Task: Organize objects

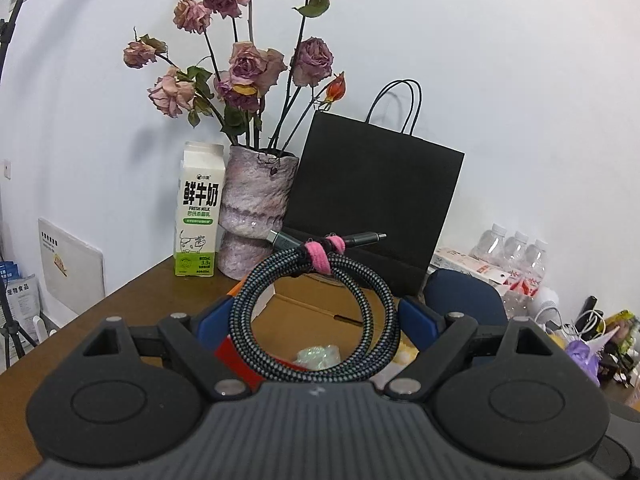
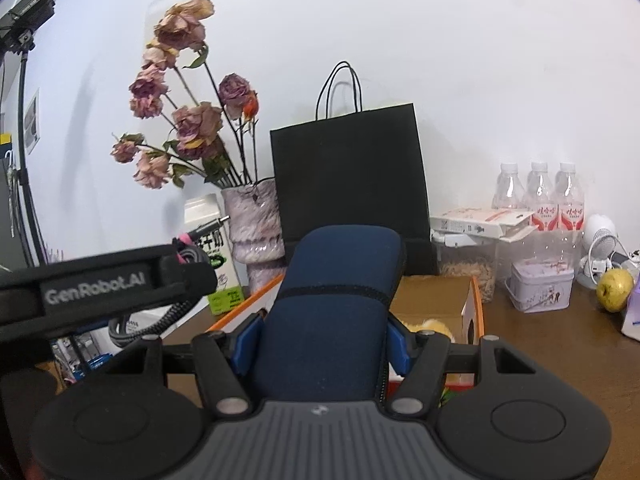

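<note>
My left gripper (image 1: 316,316) is shut on a coiled braided cable (image 1: 376,304) tied with a pink strap (image 1: 322,254), held upright above an open cardboard box (image 1: 316,312). My right gripper (image 2: 320,340) is shut on a dark blue soft case (image 2: 332,308), held above the same box (image 2: 432,300). The blue case also shows at the right of the left wrist view (image 1: 464,296). The left gripper with its cable (image 2: 160,320) shows at the left of the right wrist view. Inside the box lie a small clear wrapped item (image 1: 318,356) and something yellow (image 2: 428,326).
A milk carton (image 1: 198,216), a vase of dried roses (image 1: 256,208) and a black paper bag (image 1: 372,196) stand at the back of the brown table (image 1: 120,320). Water bottles (image 2: 540,196), a tin (image 2: 540,286), a small fan (image 2: 600,240) and a yellow fruit (image 2: 614,284) are at right.
</note>
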Demonstrator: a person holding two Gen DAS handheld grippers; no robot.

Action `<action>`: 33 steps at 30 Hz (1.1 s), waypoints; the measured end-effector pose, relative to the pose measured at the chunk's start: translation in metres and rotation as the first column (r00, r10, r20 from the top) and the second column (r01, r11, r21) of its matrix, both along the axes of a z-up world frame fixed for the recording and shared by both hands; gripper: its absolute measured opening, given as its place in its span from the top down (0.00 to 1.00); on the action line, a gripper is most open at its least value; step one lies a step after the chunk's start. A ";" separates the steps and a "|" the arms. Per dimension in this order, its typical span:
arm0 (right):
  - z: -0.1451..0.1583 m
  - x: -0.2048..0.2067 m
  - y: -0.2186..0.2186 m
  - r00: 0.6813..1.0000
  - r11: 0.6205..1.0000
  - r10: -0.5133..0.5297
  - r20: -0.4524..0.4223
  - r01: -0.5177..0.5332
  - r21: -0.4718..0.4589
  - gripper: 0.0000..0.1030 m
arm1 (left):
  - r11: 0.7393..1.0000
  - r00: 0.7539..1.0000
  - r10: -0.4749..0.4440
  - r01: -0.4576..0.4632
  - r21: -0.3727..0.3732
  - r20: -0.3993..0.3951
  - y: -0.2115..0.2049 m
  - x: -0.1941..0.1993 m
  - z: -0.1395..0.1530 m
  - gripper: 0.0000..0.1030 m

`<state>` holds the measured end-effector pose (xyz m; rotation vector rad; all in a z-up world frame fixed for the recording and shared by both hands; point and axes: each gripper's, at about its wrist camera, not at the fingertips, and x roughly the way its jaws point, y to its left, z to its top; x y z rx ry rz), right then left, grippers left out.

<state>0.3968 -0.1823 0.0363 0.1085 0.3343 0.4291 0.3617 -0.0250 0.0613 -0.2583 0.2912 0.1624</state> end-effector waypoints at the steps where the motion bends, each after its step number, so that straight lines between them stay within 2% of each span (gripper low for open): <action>1: 0.001 0.003 -0.001 1.000 1.000 0.003 -0.003 -0.003 0.006 0.40 | 1.000 1.000 0.002 -0.002 -0.002 0.002 -0.001 0.004 0.000 0.14; 13: -0.003 0.046 0.001 1.000 1.000 -0.008 -0.021 0.008 -0.009 0.40 | 0.999 0.999 0.033 -0.033 -0.019 -0.001 0.001 0.051 0.000 0.14; 33: -0.034 0.114 0.018 0.995 0.998 -0.011 -0.101 0.005 -0.058 0.40 | 0.998 0.995 0.062 -0.064 -0.021 -0.077 0.021 0.117 -0.019 0.14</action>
